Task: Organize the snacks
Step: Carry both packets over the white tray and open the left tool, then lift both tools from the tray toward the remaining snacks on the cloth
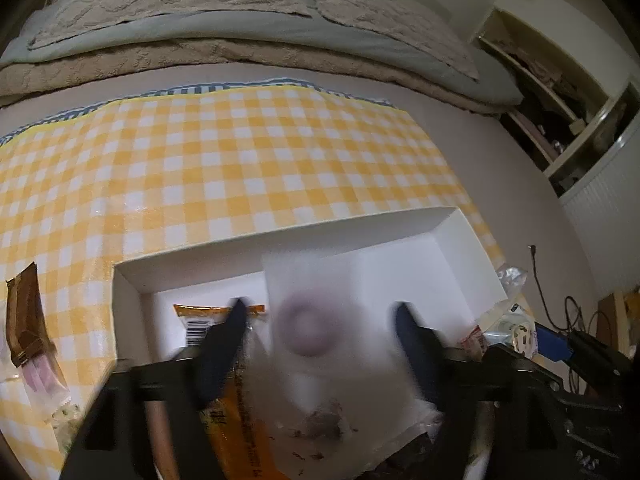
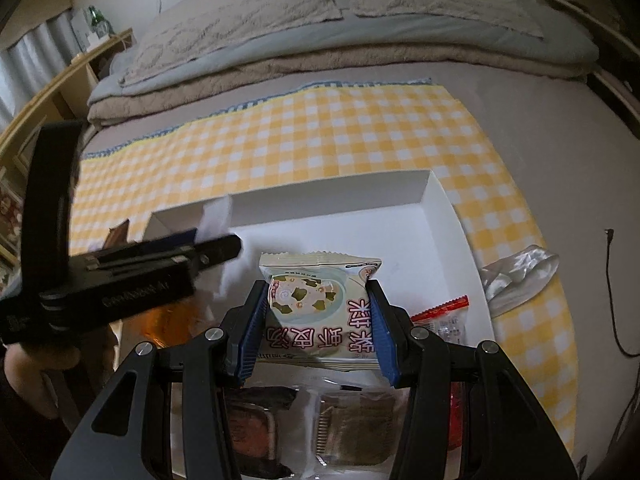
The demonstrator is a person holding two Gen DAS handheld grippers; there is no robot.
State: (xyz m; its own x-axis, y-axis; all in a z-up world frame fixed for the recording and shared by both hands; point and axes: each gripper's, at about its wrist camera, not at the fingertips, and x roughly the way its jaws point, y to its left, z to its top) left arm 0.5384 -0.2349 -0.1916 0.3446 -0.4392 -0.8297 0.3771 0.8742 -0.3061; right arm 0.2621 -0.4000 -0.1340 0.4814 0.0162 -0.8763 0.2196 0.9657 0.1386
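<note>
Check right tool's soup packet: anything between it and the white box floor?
Nothing solid blocks it. The right tool holds the soup packet over the white box; the floor beyond is bare. The left tool hovers just left.

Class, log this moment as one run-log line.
left gripper: open over white box, blurred clear packet between fingers | right gripper: gripping soup packet above box

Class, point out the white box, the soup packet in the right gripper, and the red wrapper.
white box point(image 2: 444, 216), right wrist view, right wall.
soup packet point(image 2: 316, 300), right wrist view, printed front.
red wrapper point(image 2: 442, 312), right wrist view, crimped top edge.
</note>
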